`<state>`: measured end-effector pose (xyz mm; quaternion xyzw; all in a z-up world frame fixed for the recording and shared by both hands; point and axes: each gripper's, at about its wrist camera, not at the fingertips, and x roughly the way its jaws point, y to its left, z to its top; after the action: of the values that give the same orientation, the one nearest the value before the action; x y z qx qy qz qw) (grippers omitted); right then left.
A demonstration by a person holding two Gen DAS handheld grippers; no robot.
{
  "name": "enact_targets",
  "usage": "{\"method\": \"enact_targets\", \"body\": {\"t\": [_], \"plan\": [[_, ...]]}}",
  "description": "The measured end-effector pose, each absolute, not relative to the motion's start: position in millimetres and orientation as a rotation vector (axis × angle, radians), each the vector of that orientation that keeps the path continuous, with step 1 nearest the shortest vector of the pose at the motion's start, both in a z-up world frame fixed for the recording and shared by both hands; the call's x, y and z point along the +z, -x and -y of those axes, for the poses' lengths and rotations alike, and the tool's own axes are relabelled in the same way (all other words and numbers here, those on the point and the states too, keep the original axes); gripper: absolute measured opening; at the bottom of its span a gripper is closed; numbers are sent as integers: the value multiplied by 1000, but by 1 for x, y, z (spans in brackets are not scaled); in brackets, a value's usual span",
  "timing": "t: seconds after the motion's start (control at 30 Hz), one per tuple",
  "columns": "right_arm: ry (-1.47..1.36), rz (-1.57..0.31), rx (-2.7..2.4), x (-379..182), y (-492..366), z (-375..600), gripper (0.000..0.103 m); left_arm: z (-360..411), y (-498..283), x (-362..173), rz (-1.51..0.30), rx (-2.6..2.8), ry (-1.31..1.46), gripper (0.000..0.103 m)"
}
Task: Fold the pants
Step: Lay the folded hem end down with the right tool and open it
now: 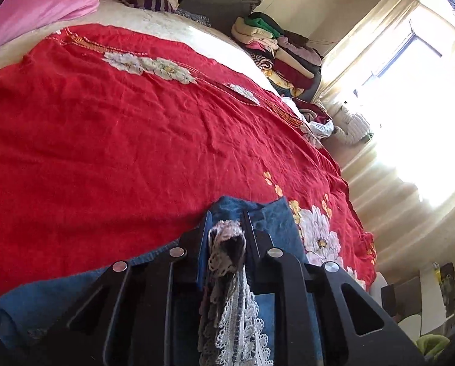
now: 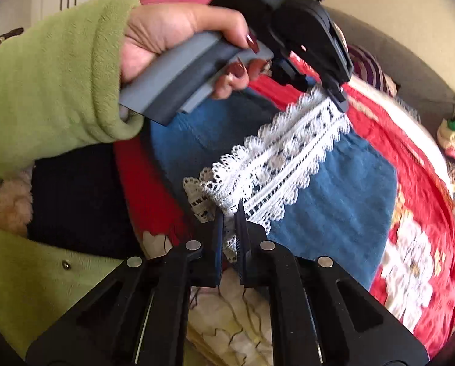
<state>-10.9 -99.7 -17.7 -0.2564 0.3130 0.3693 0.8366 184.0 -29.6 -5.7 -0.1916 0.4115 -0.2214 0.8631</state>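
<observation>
A bed (image 1: 154, 27) fills both views, covered by a red floral bedspread (image 1: 120, 128), with a stack of folded clothes (image 1: 276, 52) at its far side near the bright window. On the bedspread, at the near edge by the person, lie the blue pants (image 2: 343, 183), their leg ends trimmed with a white lace hem (image 2: 282, 158).

That hem is raised off the blue cloth and stretched between the two tools. The left gripper (image 1: 225, 228), held in the person's hand (image 2: 178, 30) with a green sleeve (image 2: 50, 76) behind it, is pinching a bunched end of the lace. The right gripper (image 2: 230, 213) has its jaws pressed nearly together on the other end of the same lace band.

By my reading the step in hand is the first fold: both hem corners are taken and lifted. The next move calls for carrying both ends together, kept level and taut, across the blue cloth toward the waist, then laying them down squarely before letting go. The waistband itself is not visible in either view.
</observation>
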Motion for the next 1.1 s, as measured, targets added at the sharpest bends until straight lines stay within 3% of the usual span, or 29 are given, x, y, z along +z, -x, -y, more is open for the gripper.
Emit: {"method": "enact_targets", "body": {"t": [0.3, 0.4, 0.43, 0.5, 0.77, 1.1], "plan": [[497, -728, 838, -25, 2, 99, 13, 9, -190, -36, -906, -391, 421, 20], [407, -739, 863, -13, -1, 113, 31, 8, -181, -27, -880, -392, 411, 33], [374, -732, 863, -7, -2, 121, 33, 7, -176, -21, -865, -388, 393, 44], [336, -723, 846, 1, -1, 133, 35, 6, -166, -12, -847, -381, 376, 54], [247, -724, 673, 17, -22, 186, 37, -3, -119, 11, -795, -382, 344, 55], [226, -735, 617, 16, -31, 210, 37, -1, -50, -1, -819, -372, 300, 53]]}}
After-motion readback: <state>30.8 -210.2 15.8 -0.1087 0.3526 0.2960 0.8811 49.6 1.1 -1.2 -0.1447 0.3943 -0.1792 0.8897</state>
